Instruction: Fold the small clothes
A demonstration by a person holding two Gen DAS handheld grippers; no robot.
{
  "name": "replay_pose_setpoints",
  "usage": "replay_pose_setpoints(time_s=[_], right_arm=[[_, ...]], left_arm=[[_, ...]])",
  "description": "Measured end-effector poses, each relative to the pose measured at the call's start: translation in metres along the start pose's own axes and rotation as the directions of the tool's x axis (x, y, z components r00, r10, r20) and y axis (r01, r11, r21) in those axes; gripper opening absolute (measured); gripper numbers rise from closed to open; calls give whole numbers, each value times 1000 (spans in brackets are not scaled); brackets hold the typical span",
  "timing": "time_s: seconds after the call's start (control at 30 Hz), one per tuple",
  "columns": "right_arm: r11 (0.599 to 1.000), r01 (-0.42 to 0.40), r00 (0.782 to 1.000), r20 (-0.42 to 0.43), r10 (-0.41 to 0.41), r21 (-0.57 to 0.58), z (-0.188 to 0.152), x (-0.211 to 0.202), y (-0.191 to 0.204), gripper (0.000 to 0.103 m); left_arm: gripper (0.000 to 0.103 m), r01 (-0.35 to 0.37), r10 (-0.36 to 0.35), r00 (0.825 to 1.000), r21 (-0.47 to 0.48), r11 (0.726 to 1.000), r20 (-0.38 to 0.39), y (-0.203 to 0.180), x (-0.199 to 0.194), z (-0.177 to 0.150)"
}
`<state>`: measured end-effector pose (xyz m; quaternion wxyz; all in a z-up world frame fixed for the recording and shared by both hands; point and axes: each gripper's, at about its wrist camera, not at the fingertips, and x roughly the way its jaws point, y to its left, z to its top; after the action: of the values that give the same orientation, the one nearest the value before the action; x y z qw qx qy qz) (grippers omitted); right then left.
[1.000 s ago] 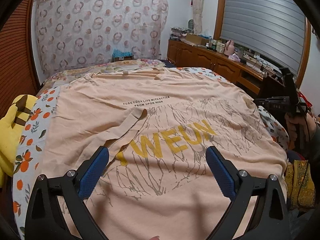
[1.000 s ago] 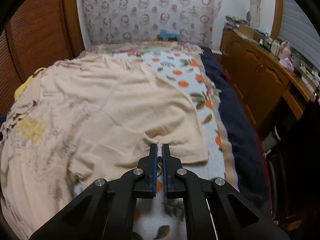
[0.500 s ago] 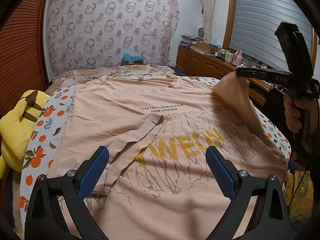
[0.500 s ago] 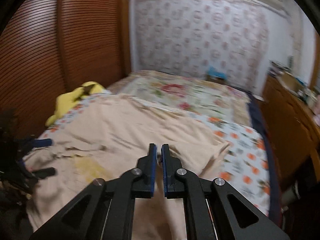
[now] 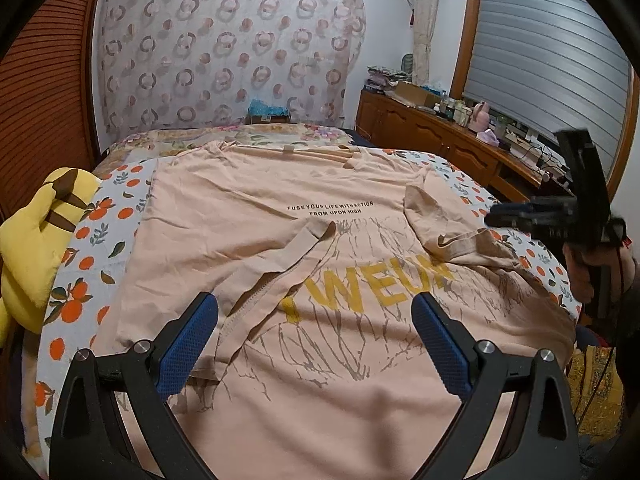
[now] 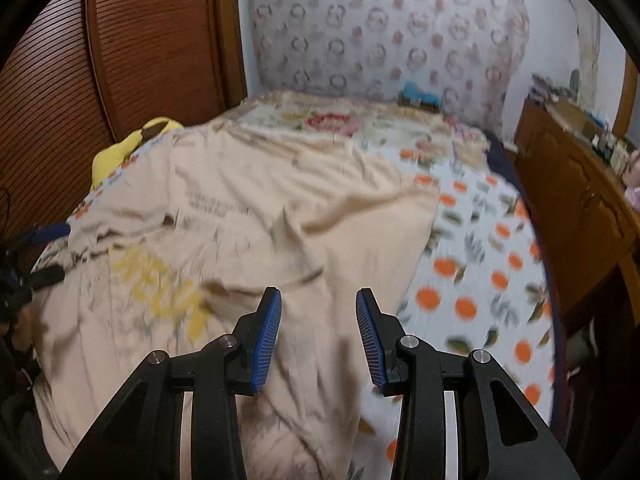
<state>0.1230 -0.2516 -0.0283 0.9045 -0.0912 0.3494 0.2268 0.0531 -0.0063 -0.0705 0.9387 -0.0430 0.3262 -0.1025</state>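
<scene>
A peach T-shirt (image 5: 320,240) with yellow letters lies flat on the bed; it also shows in the right wrist view (image 6: 248,240). Its left sleeve (image 5: 280,264) is folded inward over the body. Its right sleeve (image 5: 444,224) lies folded inward in a loose heap. My left gripper (image 5: 316,340) is open and empty above the shirt's lower half. My right gripper (image 6: 318,320) is open and empty above the shirt's right side; it also shows in the left wrist view (image 5: 496,218) at the right, just past the folded sleeve.
The bed has an orange-print sheet (image 5: 92,248). A yellow plush toy (image 5: 32,240) lies at its left edge by the wooden wardrobe (image 6: 120,60). A wooden cabinet (image 5: 432,140) with clutter runs along the right wall.
My right gripper carried the right sleeve up and inward over the shirt, then opened and let it drop there. My left gripper stayed open, with only a slight shift in its view.
</scene>
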Motion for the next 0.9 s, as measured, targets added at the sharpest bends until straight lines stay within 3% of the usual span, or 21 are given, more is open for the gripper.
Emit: replay_pose_setpoints(time_s=[0.1, 0.17, 0.2, 0.3, 0.47, 0.7, 0.77, 0.9], right_arm=[[1000, -31, 999, -39, 31, -1, -6, 10, 4, 40], [999, -37, 998, -51, 36, -6, -13, 18, 5, 26], [999, -44, 998, -52, 44, -9, -16, 21, 5, 13], [998, -56, 998, -31, 56, -7, -19, 22, 4, 6], [994, -110, 994, 22, 110, -7, -25, 8, 11, 5], [988, -140, 990, -23, 138, -72, -46, 8, 29, 5], [988, -134, 991, -31, 132, -74, -48, 9, 30, 8], [986, -153, 988, -30, 151, -70, -48, 3, 32, 25]], left_arm=[[98, 0, 0, 1000, 6, 1000, -5, -1, 2, -1], [98, -3, 3, 1000, 7, 1000, -4, -1, 2, 0], [98, -8, 8, 1000, 10, 1000, -3, -2, 2, -1], [98, -22, 22, 1000, 15, 1000, 3, -3, 3, -1], [98, -24, 24, 1000, 15, 1000, 5, -4, 4, -1], [98, -32, 32, 999, 18, 999, 9, -5, 2, -2], [98, -28, 28, 1000, 15, 999, 7, -5, 2, -2], [98, -37, 36, 999, 18, 999, 12, -5, 2, -2]])
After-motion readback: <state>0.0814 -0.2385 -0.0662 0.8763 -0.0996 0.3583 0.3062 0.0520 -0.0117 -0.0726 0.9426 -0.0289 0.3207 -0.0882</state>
